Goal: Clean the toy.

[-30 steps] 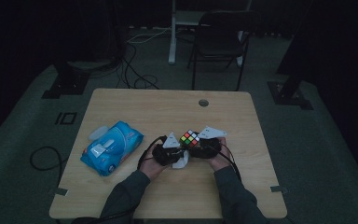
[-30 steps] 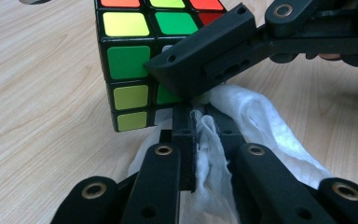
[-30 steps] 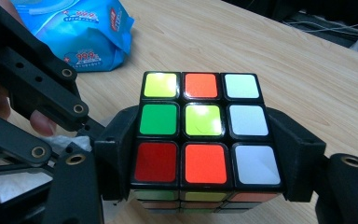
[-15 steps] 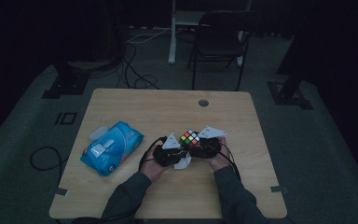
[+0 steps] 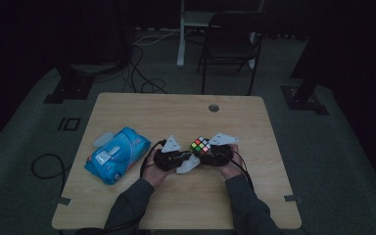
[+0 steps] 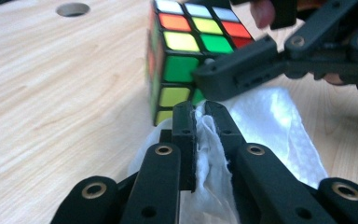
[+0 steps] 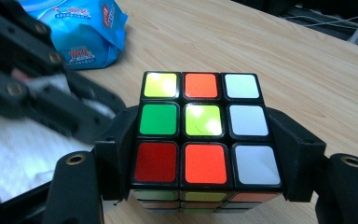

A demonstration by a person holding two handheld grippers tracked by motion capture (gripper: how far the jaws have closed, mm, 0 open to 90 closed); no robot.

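Observation:
A scrambled colour cube (image 7: 200, 126) is clamped between the jaws of my right gripper (image 7: 201, 140), its top face showing yellow, orange, white, green and red tiles. It is held just above the wooden table (image 5: 235, 122). In the high view the cube (image 5: 200, 145) sits between both hands near the table's middle. My left gripper (image 6: 200, 112) is shut on a crumpled white wipe (image 6: 212, 154), whose loose end touches the cube's lower side (image 6: 175, 70). A jaw of the right gripper (image 6: 242, 70) crosses in front of the cube there.
A blue pack of wet wipes (image 5: 117, 154) lies on the table's left half, also seen behind the left gripper (image 7: 81, 30). A round cable hole (image 5: 214, 107) is at the far edge. A chair (image 5: 230, 44) and cables stand on the floor beyond.

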